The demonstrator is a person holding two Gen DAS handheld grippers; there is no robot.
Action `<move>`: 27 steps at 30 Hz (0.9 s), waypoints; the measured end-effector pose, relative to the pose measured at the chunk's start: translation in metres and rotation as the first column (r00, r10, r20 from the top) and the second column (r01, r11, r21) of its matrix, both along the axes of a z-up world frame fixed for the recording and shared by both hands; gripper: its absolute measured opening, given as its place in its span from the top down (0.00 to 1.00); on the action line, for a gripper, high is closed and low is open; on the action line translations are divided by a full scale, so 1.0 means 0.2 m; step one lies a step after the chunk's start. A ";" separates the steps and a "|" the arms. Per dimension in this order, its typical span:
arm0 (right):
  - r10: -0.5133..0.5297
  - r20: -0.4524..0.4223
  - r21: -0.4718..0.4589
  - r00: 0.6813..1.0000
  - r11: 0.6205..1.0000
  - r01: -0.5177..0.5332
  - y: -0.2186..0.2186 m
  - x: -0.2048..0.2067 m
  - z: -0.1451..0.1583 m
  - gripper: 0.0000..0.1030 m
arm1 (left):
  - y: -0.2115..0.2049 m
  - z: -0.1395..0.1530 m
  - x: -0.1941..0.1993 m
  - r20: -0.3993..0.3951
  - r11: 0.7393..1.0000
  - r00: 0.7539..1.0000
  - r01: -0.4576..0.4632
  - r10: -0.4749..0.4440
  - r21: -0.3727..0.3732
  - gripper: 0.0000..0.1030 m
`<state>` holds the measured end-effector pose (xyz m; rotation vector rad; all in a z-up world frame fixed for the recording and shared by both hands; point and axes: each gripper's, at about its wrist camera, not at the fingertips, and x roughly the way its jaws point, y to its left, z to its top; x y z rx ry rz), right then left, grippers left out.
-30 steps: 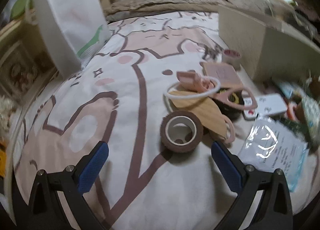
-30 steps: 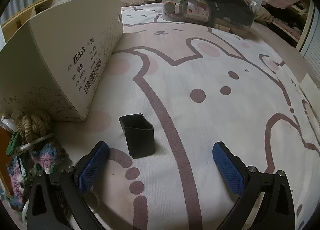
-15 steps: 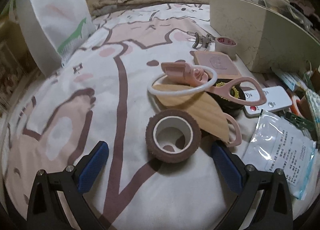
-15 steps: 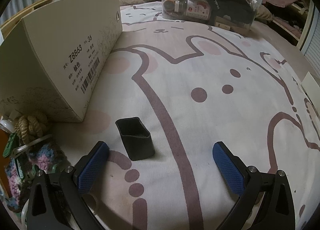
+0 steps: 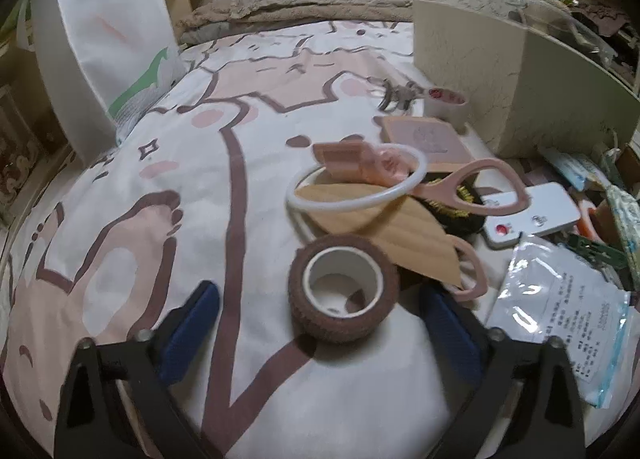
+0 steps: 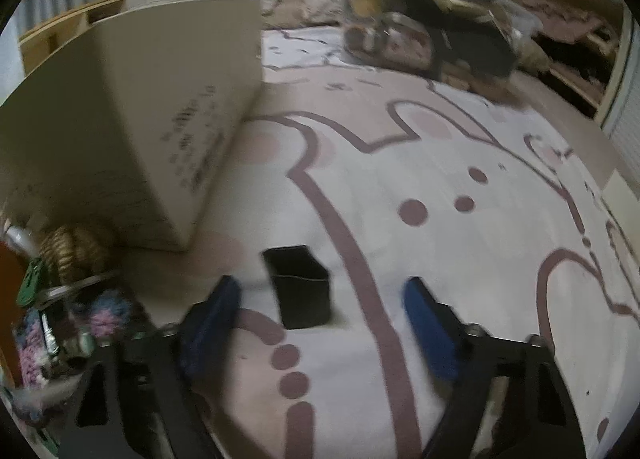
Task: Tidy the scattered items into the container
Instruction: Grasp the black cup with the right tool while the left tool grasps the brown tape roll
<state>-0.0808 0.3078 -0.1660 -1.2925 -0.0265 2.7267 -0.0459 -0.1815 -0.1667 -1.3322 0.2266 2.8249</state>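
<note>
My left gripper (image 5: 320, 307) is open, its blue pads on either side of a brown bandage roll (image 5: 343, 294) lying on the bedspread, not touching it. Behind the roll lie a wooden leaf-shaped board (image 5: 394, 227), a white ring (image 5: 356, 187), pink scissors (image 5: 472, 183) and a white remote (image 5: 532, 215). The cream cardboard box (image 5: 516, 71) stands at the back right. My right gripper (image 6: 320, 307) is open around a small black square cup (image 6: 300, 285) standing upright. The same box (image 6: 152, 123) stands to its left.
A clear zip bag with a printed sheet (image 5: 568, 315) lies right of the roll. A white paper bag (image 5: 108, 35) stands at the left. A rope ball (image 6: 76, 251) and crochet yarn (image 6: 100, 315) lie by the box. A clear bin of items (image 6: 432, 31) sits at the back.
My left gripper has moved forward until the brown roll sits between its pads. My right gripper has moved forward towards the black cup, and its jaws have narrowed.
</note>
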 end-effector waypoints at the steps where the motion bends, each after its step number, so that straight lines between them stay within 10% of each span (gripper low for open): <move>1: 0.009 -0.004 0.011 1.000 1.000 -0.009 -0.01 0.00 0.00 0.29 | 0.00 0.00 0.00 -0.005 1.000 1.000 0.009 -0.009 0.002 0.16; 14: 0.089 -0.034 0.037 0.995 0.995 -0.088 -0.09 0.00 0.00 0.65 | 0.01 0.03 -0.01 -0.020 0.997 0.998 0.058 -0.057 0.051 0.57; 27: 0.104 -0.057 0.048 0.993 0.994 -0.101 -0.11 0.02 0.01 0.72 | 0.00 0.11 0.04 -0.056 0.998 0.998 0.041 -0.038 0.053 0.58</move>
